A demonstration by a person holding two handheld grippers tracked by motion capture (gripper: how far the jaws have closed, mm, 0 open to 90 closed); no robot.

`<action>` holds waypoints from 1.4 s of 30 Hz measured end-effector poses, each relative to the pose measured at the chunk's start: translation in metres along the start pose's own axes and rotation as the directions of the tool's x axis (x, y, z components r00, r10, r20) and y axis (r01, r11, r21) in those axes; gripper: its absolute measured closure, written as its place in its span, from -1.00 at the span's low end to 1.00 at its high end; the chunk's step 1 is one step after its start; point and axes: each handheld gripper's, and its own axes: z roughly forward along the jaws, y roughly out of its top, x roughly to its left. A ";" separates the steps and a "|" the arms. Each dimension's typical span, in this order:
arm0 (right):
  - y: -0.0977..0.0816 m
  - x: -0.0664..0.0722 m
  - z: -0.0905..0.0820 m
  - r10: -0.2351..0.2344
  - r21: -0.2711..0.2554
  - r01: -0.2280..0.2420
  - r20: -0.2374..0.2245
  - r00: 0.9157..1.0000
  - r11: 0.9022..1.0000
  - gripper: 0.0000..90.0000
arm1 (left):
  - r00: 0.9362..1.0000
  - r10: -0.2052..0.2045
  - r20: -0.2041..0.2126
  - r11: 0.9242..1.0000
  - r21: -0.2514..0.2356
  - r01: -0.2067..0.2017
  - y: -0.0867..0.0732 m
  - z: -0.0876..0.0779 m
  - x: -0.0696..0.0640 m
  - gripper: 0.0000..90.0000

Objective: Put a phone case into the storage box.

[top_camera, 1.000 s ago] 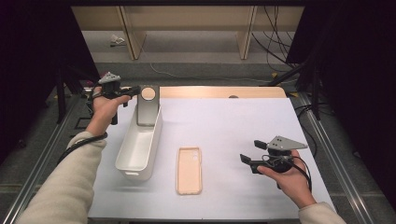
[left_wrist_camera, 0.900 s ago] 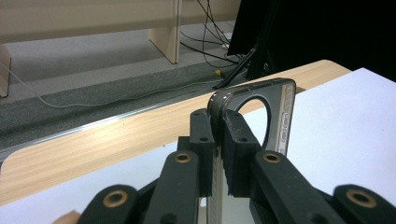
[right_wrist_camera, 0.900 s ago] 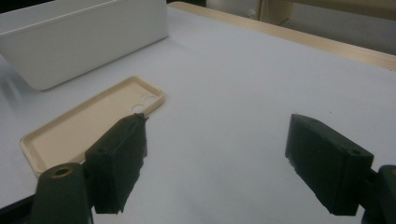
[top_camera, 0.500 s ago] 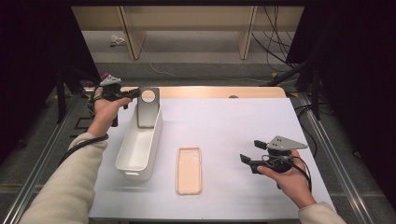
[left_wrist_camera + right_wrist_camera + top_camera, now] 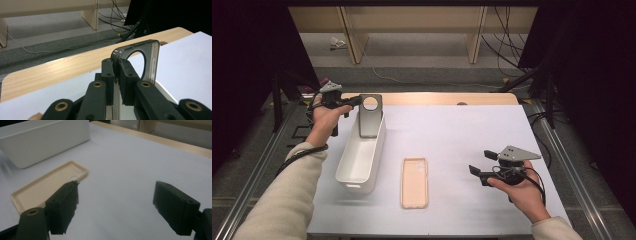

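- Two phone cases: one grey (image 5: 370,117) standing upright in the bin, one beige (image 5: 414,182) lying flat just beside the bin.
- One white bin (image 5: 360,159).
- Two grippers: left gripper (image 5: 353,101), right gripper (image 5: 482,162).

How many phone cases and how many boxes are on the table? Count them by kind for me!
Phone cases: 2, a grey case pinched upright in the left gripper over the box, and a beige case lying flat.
White boxes: 1
Total: 3

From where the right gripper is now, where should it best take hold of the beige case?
Probably a long side rim of the beige case, coming from above. It lies flat, open side up, so only the raised rim gives the pads an edge. The right gripper is open beside it.
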 end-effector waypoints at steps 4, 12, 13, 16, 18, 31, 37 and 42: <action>0.000 0.000 0.000 0.000 0.000 0.000 0.000 1.000 1.000 -0.53 | 1.000 0.002 -0.006 1.000 0.003 -0.002 -0.001 0.001 0.001 0.84; 0.000 0.000 0.000 0.001 0.000 -0.001 -0.001 1.000 1.000 -0.53 | 1.000 0.008 -0.022 1.000 0.016 -0.008 -0.001 0.003 0.001 0.83; 0.000 0.000 0.000 0.000 0.000 0.000 -0.001 1.000 1.000 -0.53 | 1.000 0.013 -0.023 1.000 0.018 -0.013 -0.001 0.003 0.001 0.82; 0.000 0.000 0.000 -0.001 0.001 0.001 -0.002 1.000 1.000 -0.53 | 0.999 0.022 -0.029 0.999 0.025 -0.021 0.000 0.004 0.001 0.82; 0.000 0.000 0.000 -0.001 0.000 0.001 -0.001 1.000 1.000 -0.53 | 0.999 0.025 -0.034 0.999 0.028 -0.024 0.000 0.004 0.001 0.82; 0.000 0.000 0.001 -0.001 0.000 0.001 -0.001 1.000 1.000 -0.53 | 0.996 0.056 -0.072 0.997 0.061 -0.051 -0.001 0.006 0.003 0.79; 0.000 0.000 0.001 -0.001 0.001 0.001 -0.001 1.000 1.000 -0.53 | 0.995 0.067 -0.080 0.995 0.075 -0.061 -0.001 0.008 0.003 0.76; 0.000 0.000 0.001 0.000 0.001 0.000 -0.001 1.000 1.000 -0.53 | 0.993 0.073 -0.088 0.994 0.083 -0.066 -0.001 0.010 0.002 0.72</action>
